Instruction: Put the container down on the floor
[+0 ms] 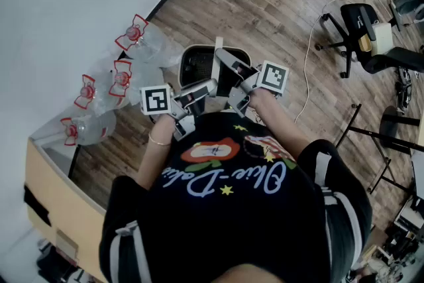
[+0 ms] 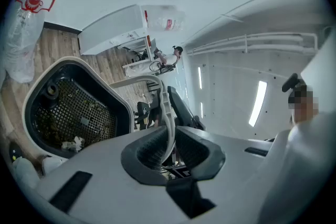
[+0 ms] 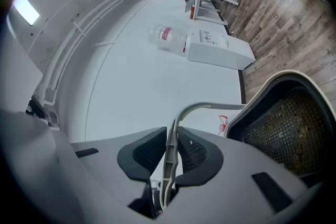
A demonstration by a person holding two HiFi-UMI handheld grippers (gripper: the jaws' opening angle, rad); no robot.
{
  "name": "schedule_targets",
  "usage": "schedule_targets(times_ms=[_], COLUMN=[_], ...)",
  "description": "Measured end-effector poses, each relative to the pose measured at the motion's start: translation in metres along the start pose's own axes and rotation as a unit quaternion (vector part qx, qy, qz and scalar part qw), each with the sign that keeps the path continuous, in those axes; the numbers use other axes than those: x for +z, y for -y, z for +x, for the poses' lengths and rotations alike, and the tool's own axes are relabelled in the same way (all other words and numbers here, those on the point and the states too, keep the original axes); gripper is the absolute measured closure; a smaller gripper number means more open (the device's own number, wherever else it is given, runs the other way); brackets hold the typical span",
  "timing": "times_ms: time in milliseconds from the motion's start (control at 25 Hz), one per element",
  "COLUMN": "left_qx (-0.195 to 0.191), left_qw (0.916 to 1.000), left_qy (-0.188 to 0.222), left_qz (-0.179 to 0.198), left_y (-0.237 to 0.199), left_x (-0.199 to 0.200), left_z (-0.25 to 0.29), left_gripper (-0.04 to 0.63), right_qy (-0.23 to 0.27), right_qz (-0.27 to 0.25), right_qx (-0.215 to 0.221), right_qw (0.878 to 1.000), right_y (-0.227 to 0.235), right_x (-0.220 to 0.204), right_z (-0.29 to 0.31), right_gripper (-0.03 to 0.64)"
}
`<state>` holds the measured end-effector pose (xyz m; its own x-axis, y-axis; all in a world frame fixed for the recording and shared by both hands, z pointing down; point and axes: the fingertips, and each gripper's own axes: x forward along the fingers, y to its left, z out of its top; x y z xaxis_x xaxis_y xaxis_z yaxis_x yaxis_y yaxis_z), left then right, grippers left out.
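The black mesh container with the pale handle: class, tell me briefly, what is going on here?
A person holds a hand-held gripper in each hand. The left hand-held gripper and the right hand-held gripper are both shut on the pale handle of the black mesh container, in front of the person and above the wooden floor. Whether its base touches the floor cannot be told.

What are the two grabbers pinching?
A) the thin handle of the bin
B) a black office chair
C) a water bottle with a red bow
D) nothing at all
A: in each gripper view the handle runs between the pads of the left gripper and the right gripper, pressed from both sides, and it arches over to the mesh container.
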<state>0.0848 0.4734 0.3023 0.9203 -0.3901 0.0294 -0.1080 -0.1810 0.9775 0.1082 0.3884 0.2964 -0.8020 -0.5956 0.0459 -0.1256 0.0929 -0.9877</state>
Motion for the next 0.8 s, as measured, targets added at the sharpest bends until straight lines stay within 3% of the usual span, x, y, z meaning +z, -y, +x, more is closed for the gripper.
schedule_targets(times_ms=[800], left_qx=[0.005], left_qw=[0.9999], left_qy=[0.002], left_qz=[-0.011], left_y=[-0.0038], left_x=[-0.0059], left_z=[0.0058], left_gripper=[0.548], right_qy=[0.011], right_qz=[0.027], right_qx=[-0.007], right_qw=[1.0], right_y=[0.011], right_x=[0.0012], right_z=[-0.0071], right_gripper=[0.563])
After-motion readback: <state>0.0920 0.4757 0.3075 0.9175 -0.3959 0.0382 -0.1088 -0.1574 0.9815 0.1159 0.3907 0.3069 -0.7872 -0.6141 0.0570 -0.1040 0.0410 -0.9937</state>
